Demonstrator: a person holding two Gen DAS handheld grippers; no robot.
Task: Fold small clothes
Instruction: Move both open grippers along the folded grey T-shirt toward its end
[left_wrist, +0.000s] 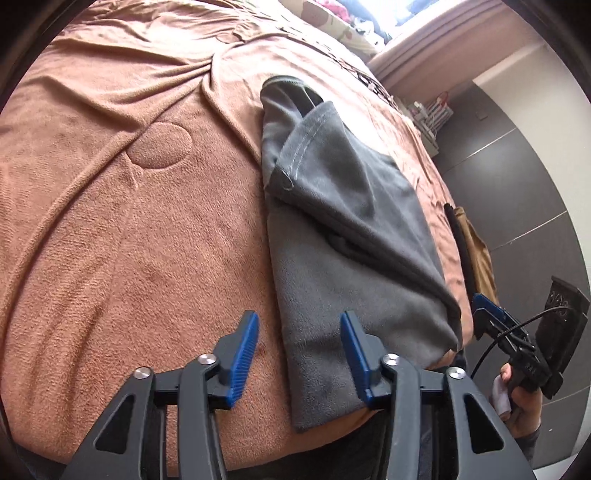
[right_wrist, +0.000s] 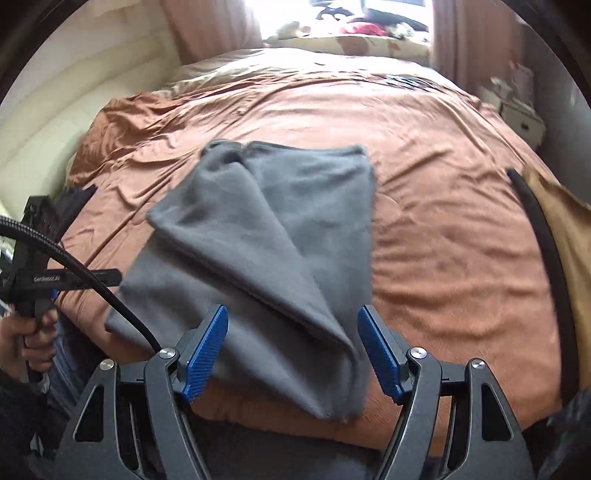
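Partly legible white lettering is seen on the left tool (right_wrist: 55, 291), both it and the right tool (right_wrist: 291, 350) are held released with nothing grasped, and the grey garment (right_wrist: 266, 236) is laid half folded on the bed's brown blanket (right_wrist: 443, 240) near its front edge.
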